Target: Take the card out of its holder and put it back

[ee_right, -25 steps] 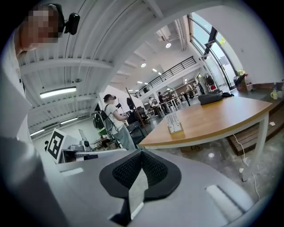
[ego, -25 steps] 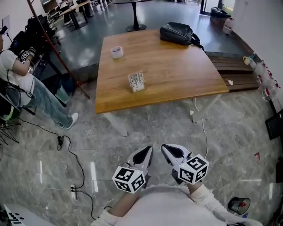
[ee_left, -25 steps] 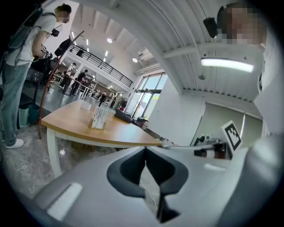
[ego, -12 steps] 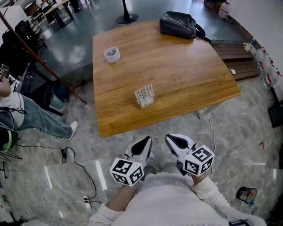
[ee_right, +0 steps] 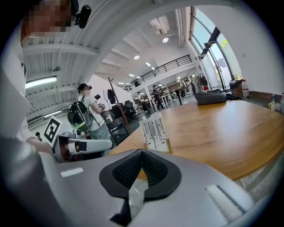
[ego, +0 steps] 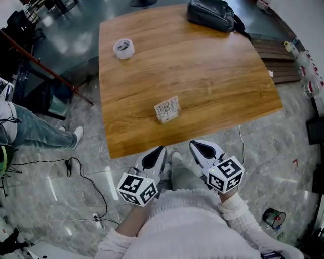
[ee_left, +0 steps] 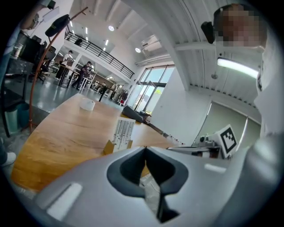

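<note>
A white card with black print (ego: 167,106) stands upright in a small wooden holder (ego: 165,119) near the front edge of the wooden table (ego: 217,76). Both grippers hover over the floor just short of that edge, pointing at the card. My left gripper (ego: 160,149) is shut and empty, and my right gripper (ego: 195,144) is shut and empty. In the left gripper view the card (ee_left: 123,132) rises just beyond the closed jaw tips (ee_left: 145,149). The right gripper view shows the card (ee_right: 154,130) past its closed tips (ee_right: 142,151).
A roll of tape (ego: 123,48) lies at the table's far left and a black bag (ego: 212,14) at its far right. A seated person's legs (ego: 30,132) and cables (ego: 88,182) are on the floor at left. A small bin (ego: 273,218) sits at lower right.
Both grippers have moved forward together toward the table's front edge. The table and card now sit closer and lower in the head view. Both stay shut.
</note>
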Demonstrator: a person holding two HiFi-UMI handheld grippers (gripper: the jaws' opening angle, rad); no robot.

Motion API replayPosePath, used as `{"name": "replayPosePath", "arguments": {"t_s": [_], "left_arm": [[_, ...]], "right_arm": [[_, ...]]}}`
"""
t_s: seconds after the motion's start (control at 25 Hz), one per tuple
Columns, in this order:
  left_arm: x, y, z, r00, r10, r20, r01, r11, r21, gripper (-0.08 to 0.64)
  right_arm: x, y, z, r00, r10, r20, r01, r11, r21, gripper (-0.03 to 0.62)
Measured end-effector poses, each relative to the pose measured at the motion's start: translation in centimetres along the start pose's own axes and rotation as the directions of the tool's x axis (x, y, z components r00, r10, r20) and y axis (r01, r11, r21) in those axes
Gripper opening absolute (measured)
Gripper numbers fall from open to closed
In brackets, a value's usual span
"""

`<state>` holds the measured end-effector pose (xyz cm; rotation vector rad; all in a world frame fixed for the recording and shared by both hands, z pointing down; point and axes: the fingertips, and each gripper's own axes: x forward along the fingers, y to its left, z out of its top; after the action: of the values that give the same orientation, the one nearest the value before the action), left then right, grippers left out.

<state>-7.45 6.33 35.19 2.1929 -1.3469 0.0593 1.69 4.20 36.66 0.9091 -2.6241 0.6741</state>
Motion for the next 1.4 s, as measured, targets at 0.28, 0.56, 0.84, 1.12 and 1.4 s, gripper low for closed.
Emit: {"name": "replayPosePath", "arguments": {"t_s": [0.28, 0.56, 0.84, 1.12, 1.4], "left_arm": [[2.4, 2.7, 0.8, 0.998, 0.059, -0.016, -0.059, 0.998, -0.005, 0.009], [4.0, 4.8, 1.3, 0.992, 0.124, 0.008, -0.124, 0.992, 0.006, 0.009], [5.5, 6.5, 1.5, 0.988, 0.154, 0.034, -0.154, 0.988, -0.003, 0.009], [6.0, 8.8, 2.2, 0.985, 0.162, 0.050, -0.164, 0.986, 0.023, 0.009], [6.5, 9.4, 2.3, 0.995, 0.099, 0.034, -0.101, 0.993, 0.057, 0.045]], "right_arm": [[3.9, -3.0, 0.5, 0.996, 0.030, -0.088, -0.032, 0.999, -0.028, -0.005], [6.6, -5.3, -0.5, 0.985, 0.078, -0.151, -0.089, 0.994, -0.062, 0.006], [8.6, -7.7, -1.4, 0.983, -0.026, -0.181, 0.010, 0.996, -0.090, 0.055], [11.1, -8.8, -1.7, 0.985, -0.061, -0.162, 0.051, 0.997, -0.066, 0.069], [12.4, -9.1, -1.6, 0.986, -0.098, -0.137, 0.089, 0.994, -0.066, 0.089]]}}
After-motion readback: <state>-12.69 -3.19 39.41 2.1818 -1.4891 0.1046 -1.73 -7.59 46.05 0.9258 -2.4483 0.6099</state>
